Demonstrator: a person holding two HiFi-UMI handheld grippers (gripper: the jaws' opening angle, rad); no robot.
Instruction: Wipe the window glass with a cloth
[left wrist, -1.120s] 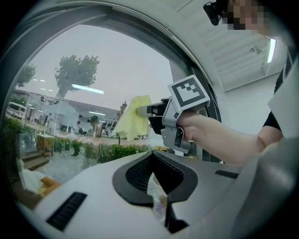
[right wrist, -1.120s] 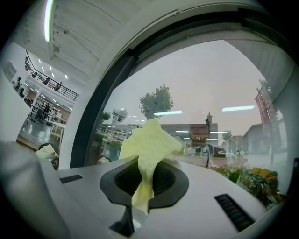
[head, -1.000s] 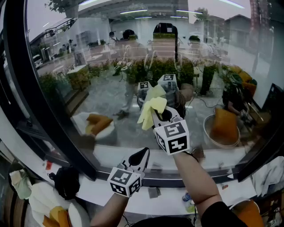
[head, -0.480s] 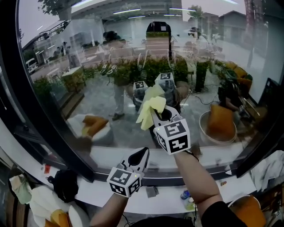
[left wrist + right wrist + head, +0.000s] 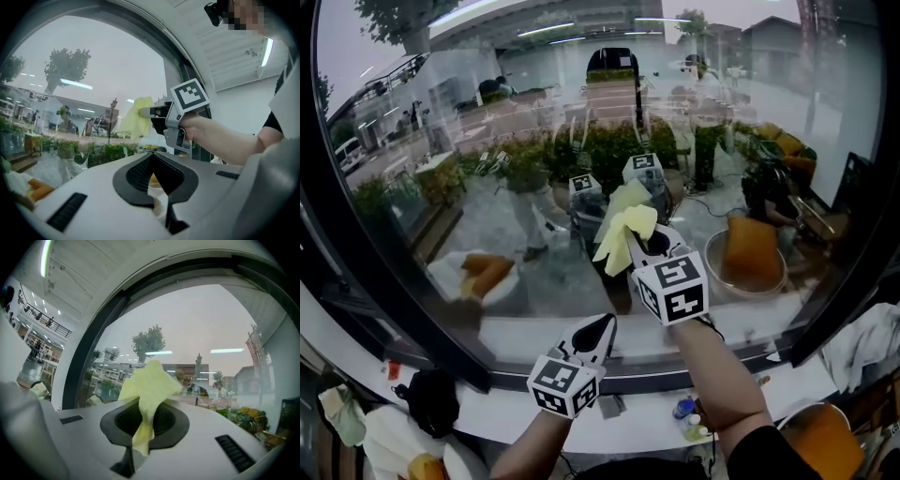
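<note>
The right gripper [image 5: 645, 246], jaws clamped on the bunched middle of a limp, light-looking yellow cloth [image 5: 623, 232], holds it up at the window glass [image 5: 478, 178], while the left gripper [image 5: 596, 330] hangs below, closed and empty.

— What do the two tools look like?
— The left gripper [image 5: 602, 324] and right gripper [image 5: 639, 246] each carry a white cube [image 5: 672, 288] printed with black square markers.
— And the fingers [image 5: 84, 187]?
— Broad pale-grey shells with black ribbed pads [image 5: 140, 171] and a narrow black slot [image 5: 67, 211].
— Clothing?
— A dark sleeve [image 5: 764, 455] on the right upper arm.
</note>
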